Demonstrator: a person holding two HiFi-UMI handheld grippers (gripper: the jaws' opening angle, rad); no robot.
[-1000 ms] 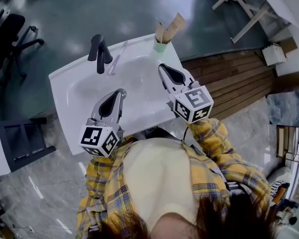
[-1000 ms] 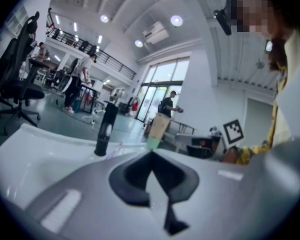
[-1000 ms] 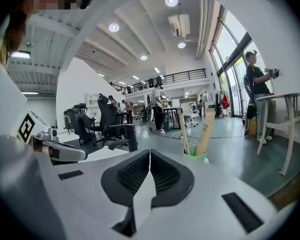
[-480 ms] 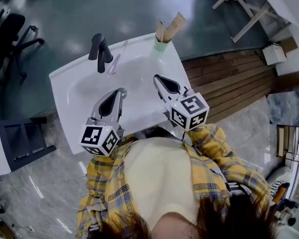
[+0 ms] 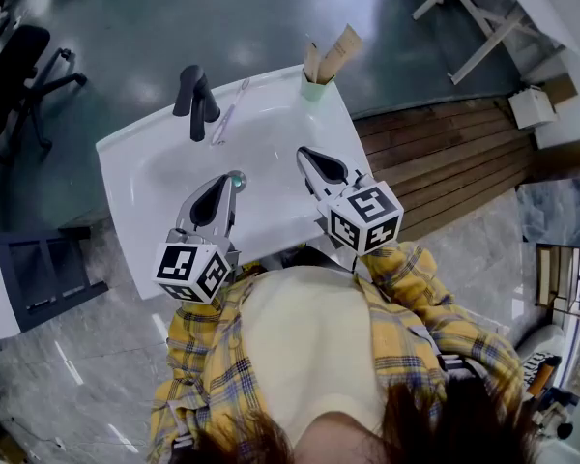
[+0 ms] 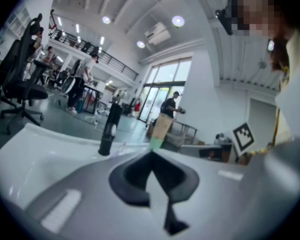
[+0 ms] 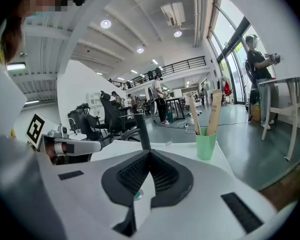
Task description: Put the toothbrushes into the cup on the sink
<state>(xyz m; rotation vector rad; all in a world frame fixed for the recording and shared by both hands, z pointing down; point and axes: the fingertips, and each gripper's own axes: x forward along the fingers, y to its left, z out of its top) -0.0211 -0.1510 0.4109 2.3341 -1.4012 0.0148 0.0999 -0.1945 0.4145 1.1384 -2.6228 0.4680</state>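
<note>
A pale toothbrush (image 5: 228, 113) lies on the white sink's (image 5: 126, 177) back rim, just right of the black faucet (image 5: 195, 101). At the sink's back right corner stands the green cup (image 5: 313, 89), with brown-handled pieces upright in it; it also shows in the right gripper view as the cup (image 7: 206, 144). My left gripper (image 5: 235, 178) hovers over the basin near the drain, shut and empty. My right gripper (image 5: 301, 152) hangs over the basin's right side, short of the cup, shut with nothing between its jaws. From its own camera the right gripper (image 7: 150, 152) points between faucet (image 7: 142, 131) and cup.
Wooden decking (image 5: 445, 158) lies right of the sink, grey floor beyond it. A black office chair (image 5: 24, 66) stands at the far left and a dark rack (image 5: 43, 274) at the sink's left. People stand in the distant room.
The right gripper has drawn back from the cup and sunk lower over the basin, shifting a little left. The left gripper and the toothbrush have stayed put.
</note>
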